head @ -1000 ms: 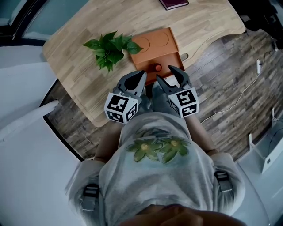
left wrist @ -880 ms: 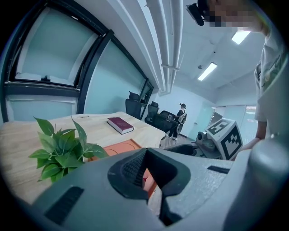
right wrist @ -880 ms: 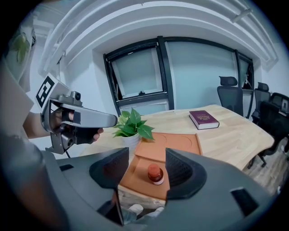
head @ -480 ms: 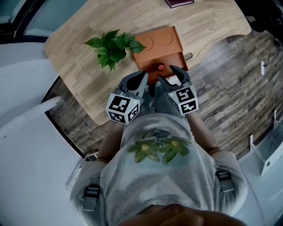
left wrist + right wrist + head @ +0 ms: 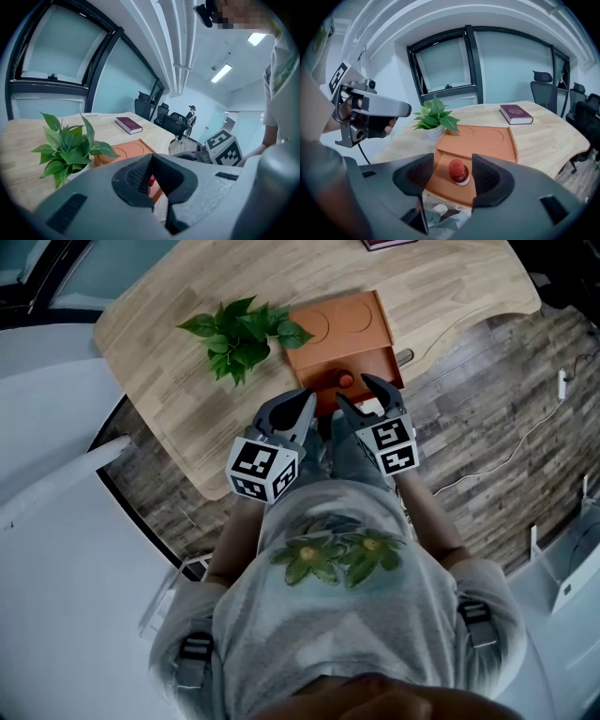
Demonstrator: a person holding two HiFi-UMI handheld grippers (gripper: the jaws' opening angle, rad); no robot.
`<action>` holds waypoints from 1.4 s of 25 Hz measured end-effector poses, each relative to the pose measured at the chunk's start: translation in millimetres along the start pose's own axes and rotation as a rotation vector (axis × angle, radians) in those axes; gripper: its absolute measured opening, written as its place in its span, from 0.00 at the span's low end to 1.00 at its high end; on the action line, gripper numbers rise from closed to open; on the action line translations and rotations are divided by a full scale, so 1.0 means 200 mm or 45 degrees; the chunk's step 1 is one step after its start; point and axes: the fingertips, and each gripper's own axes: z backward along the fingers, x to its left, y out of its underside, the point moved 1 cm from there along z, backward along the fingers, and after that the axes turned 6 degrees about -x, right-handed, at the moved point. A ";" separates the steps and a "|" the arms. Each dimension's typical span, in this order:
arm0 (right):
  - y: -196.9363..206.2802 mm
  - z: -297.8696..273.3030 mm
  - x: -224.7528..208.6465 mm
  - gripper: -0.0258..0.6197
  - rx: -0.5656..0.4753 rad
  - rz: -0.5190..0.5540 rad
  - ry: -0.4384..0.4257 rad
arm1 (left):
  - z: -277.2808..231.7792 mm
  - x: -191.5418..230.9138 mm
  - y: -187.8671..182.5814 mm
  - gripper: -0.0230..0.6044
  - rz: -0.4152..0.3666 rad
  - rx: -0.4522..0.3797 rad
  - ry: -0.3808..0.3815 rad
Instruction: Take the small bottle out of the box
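Orange box [image 5: 342,320], head view: small bottle [image 5: 345,381] stands at its six o'clock end. Left gripper view: left gripper [image 5: 151,176] jaws narrowly apart, empty. Right gripper view: right gripper [image 5: 450,180] jaws wide, small bottle twelve o'clock beyond, untouched.

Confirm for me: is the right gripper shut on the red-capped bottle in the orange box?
Not shut. The right gripper view shows the right gripper with its jaws apart, lined up on the red-capped bottle. The bottle stands untouched beyond them in the orange box.
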 end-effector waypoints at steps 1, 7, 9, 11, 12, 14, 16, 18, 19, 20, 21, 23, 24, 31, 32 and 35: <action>0.00 -0.01 0.00 0.39 0.002 0.001 0.000 | 0.00 0.00 0.00 0.05 0.002 0.001 -0.001; 0.04 -0.05 -0.01 0.39 0.035 0.009 0.004 | -0.01 0.02 0.03 0.05 0.020 0.012 -0.007; 0.06 -0.07 -0.01 0.39 0.047 0.009 0.009 | 0.00 0.02 0.03 0.05 0.026 0.014 -0.010; 0.07 -0.09 -0.02 0.39 0.059 0.009 0.011 | -0.01 0.03 0.04 0.05 0.031 0.016 -0.012; 0.08 -0.09 -0.02 0.39 0.065 0.010 0.012 | -0.01 0.03 0.04 0.05 0.032 0.017 -0.014; 0.10 -0.11 -0.03 0.39 0.078 0.013 0.011 | -0.01 0.04 0.04 0.05 0.036 0.018 -0.017; 0.11 -0.13 -0.03 0.39 0.091 0.015 0.010 | -0.01 0.05 0.04 0.05 0.048 0.015 -0.019; 0.12 -0.14 -0.04 0.39 0.105 0.015 0.010 | -0.02 0.06 0.04 0.05 0.064 0.014 -0.021; 0.13 -0.15 -0.04 0.39 0.111 0.015 0.010 | -0.02 0.06 0.04 0.05 0.070 0.014 -0.022; 0.14 -0.15 -0.04 0.39 0.118 0.016 0.011 | -0.02 0.07 0.04 0.05 0.072 0.016 -0.023; 0.14 -0.16 -0.05 0.39 0.125 0.019 0.011 | -0.02 0.07 0.04 0.05 0.072 0.017 -0.024; 0.16 -0.18 -0.05 0.39 0.141 0.026 0.009 | -0.03 0.07 0.04 0.05 0.064 0.020 -0.027; 0.16 -0.18 -0.06 0.39 0.149 0.029 0.007 | -0.03 0.07 0.04 0.05 0.057 0.023 -0.027; 0.21 -0.23 -0.07 0.39 0.195 0.042 0.001 | -0.05 0.07 0.03 0.05 0.029 0.031 -0.030; 0.22 -0.23 -0.07 0.39 0.201 0.042 -0.002 | -0.05 0.07 0.03 0.05 0.028 0.028 -0.032; 0.24 -0.25 -0.07 0.39 0.227 0.053 -0.015 | -0.05 0.08 0.02 0.05 0.031 0.021 -0.039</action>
